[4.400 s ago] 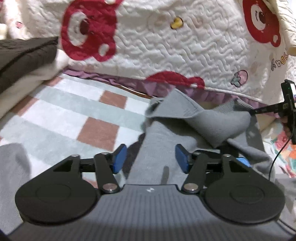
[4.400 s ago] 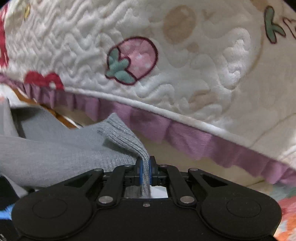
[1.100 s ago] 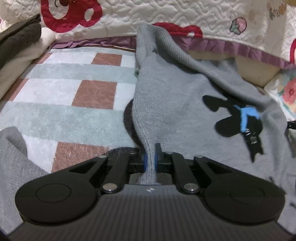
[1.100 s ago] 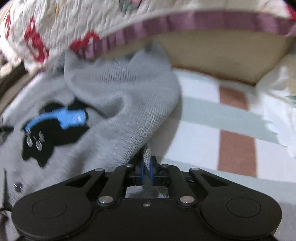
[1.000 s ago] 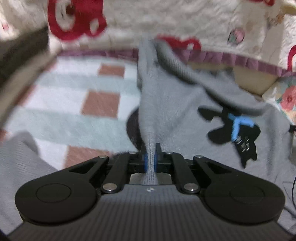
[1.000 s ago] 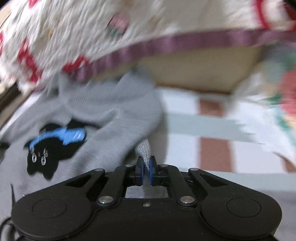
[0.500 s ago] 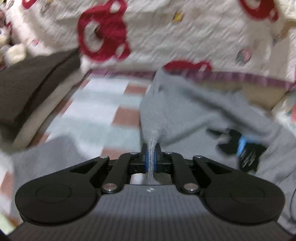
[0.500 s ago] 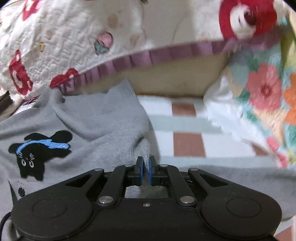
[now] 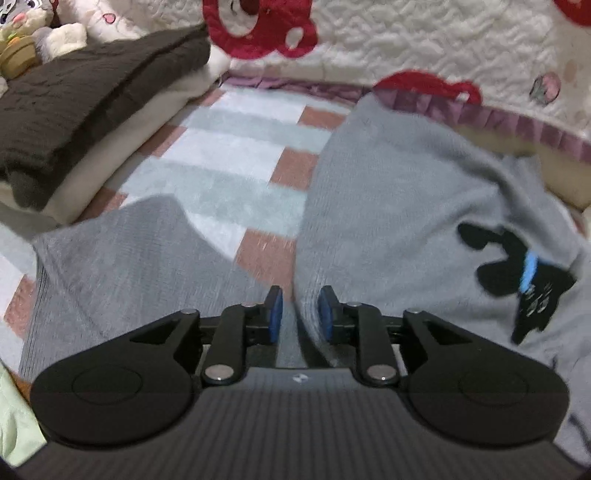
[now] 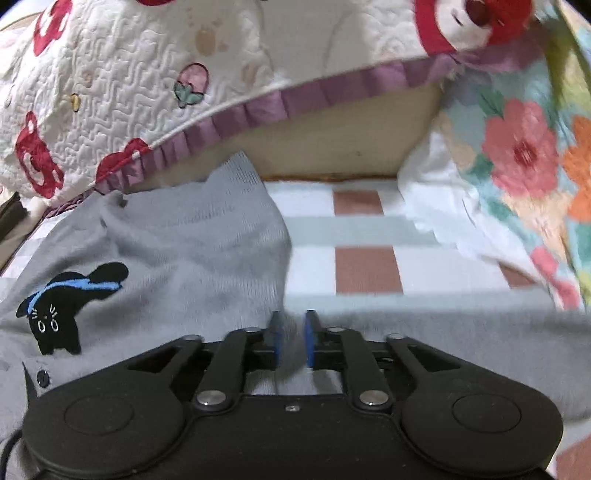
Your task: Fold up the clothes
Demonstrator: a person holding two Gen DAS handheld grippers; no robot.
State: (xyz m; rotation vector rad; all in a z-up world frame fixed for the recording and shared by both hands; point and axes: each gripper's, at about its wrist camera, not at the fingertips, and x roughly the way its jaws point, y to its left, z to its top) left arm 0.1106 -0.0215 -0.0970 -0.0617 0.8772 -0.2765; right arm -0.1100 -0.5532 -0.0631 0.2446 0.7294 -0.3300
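Note:
A grey knit cardigan (image 9: 399, 206) with a black cat patch (image 9: 517, 273) lies spread on the checked bed cover (image 9: 236, 162). Its left sleeve (image 9: 122, 251) stretches out toward the lower left. My left gripper (image 9: 298, 314) stands open at the armpit fold, its blue pads (image 9: 275, 314) apart with the cloth edge loose between them. In the right wrist view the cardigan (image 10: 192, 251) shows the cat patch (image 10: 62, 302) and a dark button (image 10: 43, 377). My right gripper (image 10: 293, 338) is open over the right sleeve (image 10: 461, 332), which runs off to the right.
A quilted white blanket with red bears and a purple frill (image 9: 424, 55) borders the far side. A folded dark brown and cream pile (image 9: 81, 118) lies at the left with soft toys (image 9: 33, 33) behind. A floral pillow (image 10: 524, 155) sits at the right.
Both grippers were shut on cardigan folds and drew them back toward me; now both have opened and let the cloth go. The sleeves lie spread out to either side.

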